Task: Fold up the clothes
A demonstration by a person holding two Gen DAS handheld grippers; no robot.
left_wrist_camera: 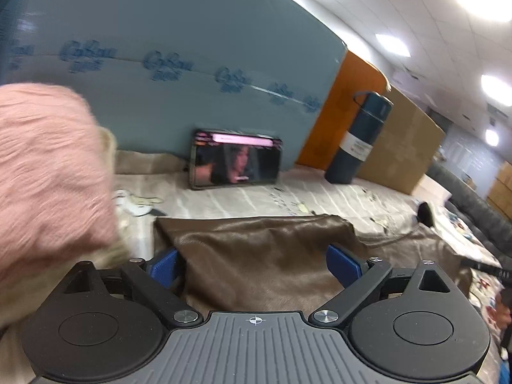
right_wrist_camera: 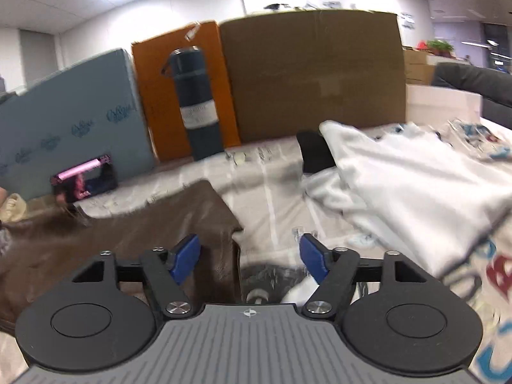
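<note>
A brown fleece garment (left_wrist_camera: 262, 249) lies flat on the patterned bedsheet (left_wrist_camera: 243, 201). My left gripper (left_wrist_camera: 254, 264) is open, its blue pads on either side of the brown cloth, just above it. My right gripper (right_wrist_camera: 249, 257) is open over the right edge of the same brown garment (right_wrist_camera: 134, 233), where a fold corner stands up between the jaws. A pink fuzzy garment (left_wrist_camera: 48, 172) fills the left of the left wrist view, with a cream one under it.
A phone (left_wrist_camera: 235, 160) playing video leans on a blue-grey foam board (left_wrist_camera: 179, 48). A dark blue flask (right_wrist_camera: 198, 108) stands before orange and brown cardboard boxes (right_wrist_camera: 313, 76). A white garment (right_wrist_camera: 412, 185) and a black item (right_wrist_camera: 313, 153) lie to the right.
</note>
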